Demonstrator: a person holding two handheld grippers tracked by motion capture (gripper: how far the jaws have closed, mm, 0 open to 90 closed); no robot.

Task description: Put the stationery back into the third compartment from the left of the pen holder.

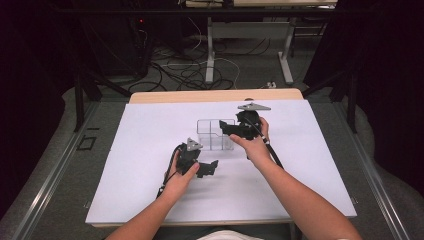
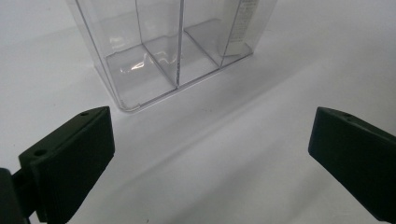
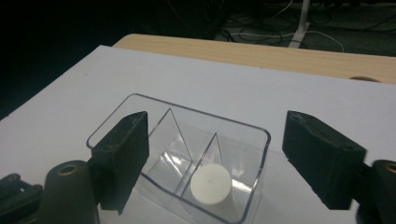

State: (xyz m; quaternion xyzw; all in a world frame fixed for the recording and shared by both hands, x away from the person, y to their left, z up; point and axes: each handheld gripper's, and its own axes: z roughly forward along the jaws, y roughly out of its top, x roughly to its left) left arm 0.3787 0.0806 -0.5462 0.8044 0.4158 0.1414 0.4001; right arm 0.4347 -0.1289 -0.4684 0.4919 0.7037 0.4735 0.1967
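Note:
A clear plastic box (image 1: 215, 134) with inner dividers stands mid-table. In the right gripper view the box (image 3: 196, 110) holds a white round piece (image 3: 211, 183) upright in its near right compartment. My right gripper (image 3: 217, 140) hovers just above the box's right side (image 1: 226, 127), jaws open, nothing between them. My left gripper (image 1: 210, 167) rests low on the sheet in front of the box, open and empty. In the left gripper view, the gripper (image 2: 210, 140) faces the box (image 2: 159, 51) a short way off, and the white piece (image 2: 240, 23) shows through the box's wall.
A white sheet (image 1: 150, 130) covers the table, with a strip of wooden tabletop (image 1: 215, 95) at the far edge. Beyond it are table legs and cables on the floor (image 1: 200, 70). Bare sheet lies left and right of the box.

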